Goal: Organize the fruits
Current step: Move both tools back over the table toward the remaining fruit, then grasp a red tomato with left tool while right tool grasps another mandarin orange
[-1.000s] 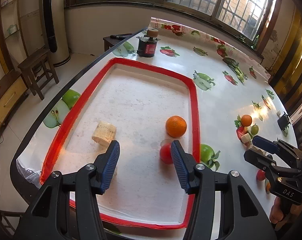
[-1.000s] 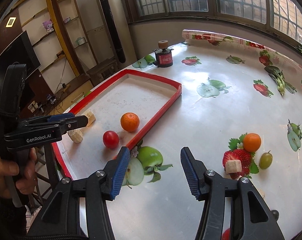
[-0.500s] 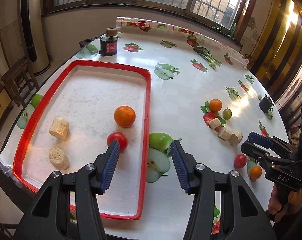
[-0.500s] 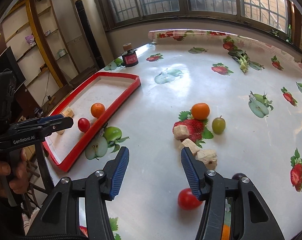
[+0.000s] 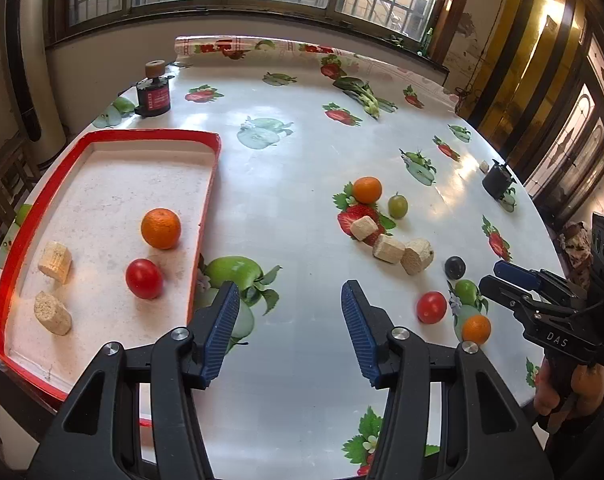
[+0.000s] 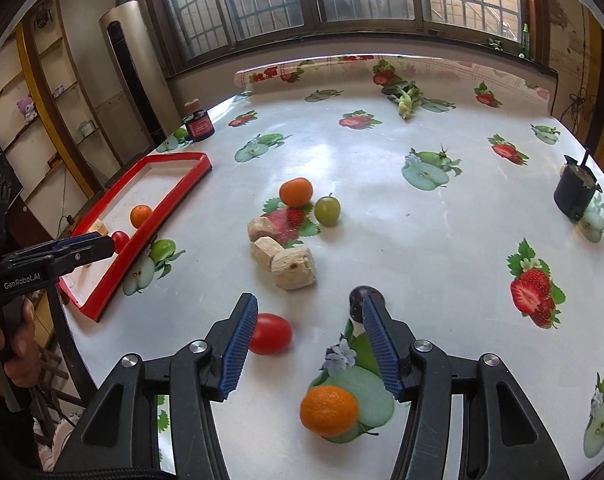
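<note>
A red-rimmed tray on the left holds an orange, a red tomato and two beige corn pieces. On the table to the right lie an orange, a green grape, several beige pieces, a dark plum, a red tomato and a small orange. My left gripper is open and empty, just right of the tray. My right gripper is open and empty, above the small orange with the tomato by its left finger.
A dark jar with a cork top stands behind the tray. A small black pot stands at the far right. The tablecloth bears printed fruit pictures. The table's near edge lies below both grippers.
Both grippers have swung to the right, away from the tray and toward the loose fruit. The small orange and tomato now lie near my right gripper. Both stay open.
</note>
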